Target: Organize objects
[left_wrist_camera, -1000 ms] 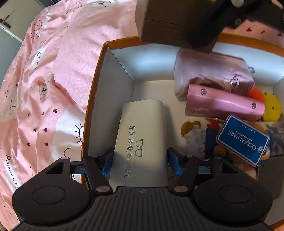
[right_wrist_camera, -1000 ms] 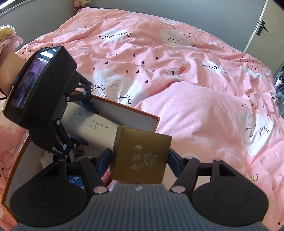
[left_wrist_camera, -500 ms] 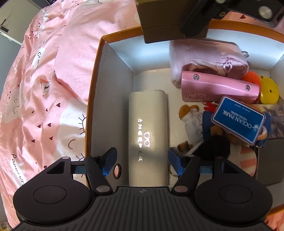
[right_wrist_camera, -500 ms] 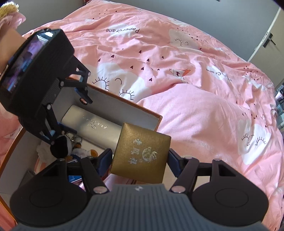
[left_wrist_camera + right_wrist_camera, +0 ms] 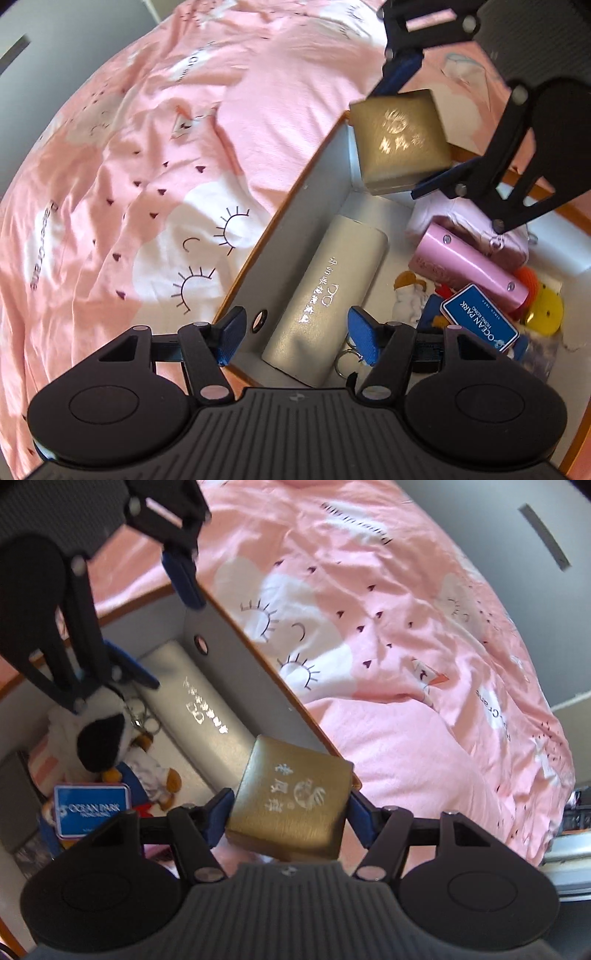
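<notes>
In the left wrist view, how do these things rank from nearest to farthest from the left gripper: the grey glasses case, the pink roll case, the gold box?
Measured from the left gripper:
1. Grey glasses case: directly ahead between the open fingers, lying in the storage box along its left wall.
2. Pink roll case: ahead and to the right, deeper in the box.
3. Gold box: farthest, above the far corner, gripped by the right gripper.

pink bedsheet (image 5: 155, 155) w/ cloud-and-eyelash print, fills the left | grey wall (image 5: 498, 502) at the far side
</notes>
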Motion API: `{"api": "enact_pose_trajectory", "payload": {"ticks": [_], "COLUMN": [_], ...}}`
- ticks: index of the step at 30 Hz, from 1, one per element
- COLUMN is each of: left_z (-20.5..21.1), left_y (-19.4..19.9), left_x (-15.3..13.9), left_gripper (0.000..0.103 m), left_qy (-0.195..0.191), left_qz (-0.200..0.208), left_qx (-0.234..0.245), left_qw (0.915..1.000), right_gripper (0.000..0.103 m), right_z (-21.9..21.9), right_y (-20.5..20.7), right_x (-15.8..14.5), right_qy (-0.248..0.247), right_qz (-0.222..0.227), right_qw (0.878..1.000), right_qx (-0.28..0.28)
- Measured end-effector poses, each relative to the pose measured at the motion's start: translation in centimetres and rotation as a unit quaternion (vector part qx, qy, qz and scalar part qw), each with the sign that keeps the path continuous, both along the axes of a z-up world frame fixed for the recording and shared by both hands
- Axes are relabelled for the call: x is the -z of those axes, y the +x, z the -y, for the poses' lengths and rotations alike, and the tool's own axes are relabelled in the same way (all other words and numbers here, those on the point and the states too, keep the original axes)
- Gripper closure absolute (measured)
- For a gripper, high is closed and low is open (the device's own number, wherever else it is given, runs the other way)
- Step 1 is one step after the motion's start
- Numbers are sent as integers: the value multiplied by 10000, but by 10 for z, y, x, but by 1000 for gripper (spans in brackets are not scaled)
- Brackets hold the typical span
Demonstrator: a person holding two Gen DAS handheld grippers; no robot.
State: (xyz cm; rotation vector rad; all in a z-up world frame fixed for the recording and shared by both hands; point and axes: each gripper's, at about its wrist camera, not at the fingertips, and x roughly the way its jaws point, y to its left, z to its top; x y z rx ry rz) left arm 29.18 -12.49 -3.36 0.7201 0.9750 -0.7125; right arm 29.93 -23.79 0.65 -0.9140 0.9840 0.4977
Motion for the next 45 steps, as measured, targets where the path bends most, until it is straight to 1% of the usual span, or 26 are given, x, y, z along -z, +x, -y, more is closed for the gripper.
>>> {"api": "enact_pose_trajectory", "payload": {"ticks": [3, 7, 10, 12, 18, 21, 23, 27, 28, 31, 33, 38, 42, 45], "left_z": [-8, -15, -19, -19, -22, -23, -24, -23, -23, -22, -22, -24, -26, -29], "left_y": [-1, -4, -4, -6, -8, -7, -7, -9, -10, -11, -12, -19, -31, -44], "left_x": [-5, -6, -7, -6, -4, -4, -4, -5, -5, -4, -5, -13, -29, -44], "left_gripper": [29, 29, 29, 29, 29, 29, 29, 29, 29, 29, 29, 29, 29, 29], "left_qy": [-205, -371, -489, -492, -587, -591, -596, -619, -615, -607, -618, -594, -568, -567], "left_qz": [-73, -42, -67, -34, -39, -37, -39, -67, -71, -63, -64, -17, 135, 286], "left_qx": [-122, -154, -161, -126, -101, -95, -89, -18, -2, 19, 5, -24, -40, -77], "left_qw": [9997, 9992, 9987, 9987, 9982, 9982, 9982, 9981, 9981, 9981, 9981, 9982, 9983, 9980], "right_gripper": [41, 41, 40, 40, 39, 39, 39, 39, 37, 34, 34, 34, 34, 34], "right_z": [-9, -17, -21, -27, -42, -46, -50, -50, -50, -47, -46, -43, -43, -43], "right_y": [8, 15, 17, 19, 31, 30, 31, 34, 35, 37, 38, 33, 20, 6], "right_x": [10, 18, 27, 33, 56, 70, 75, 77, 77, 70, 63, 37, 11, -13], "right_qy": [-406, -680, -1038, -1234, -1930, -2345, -2478, -2546, -2540, -2422, -2314, -2101, -1954, -1662], "right_qz": [-107, -340, -530, -644, -1046, -1147, -1193, -1251, -1274, -1327, -1326, -1230, -1072, -935], "right_qw": [9988, 9965, 9916, 9882, 9724, 9599, 9556, 9530, 9531, 9567, 9604, 9678, 9731, 9806], "right_qx": [-235, -357, -554, -643, -787, -1027, -1059, -1060, -1043, -918, -810, -636, -580, -457]}}
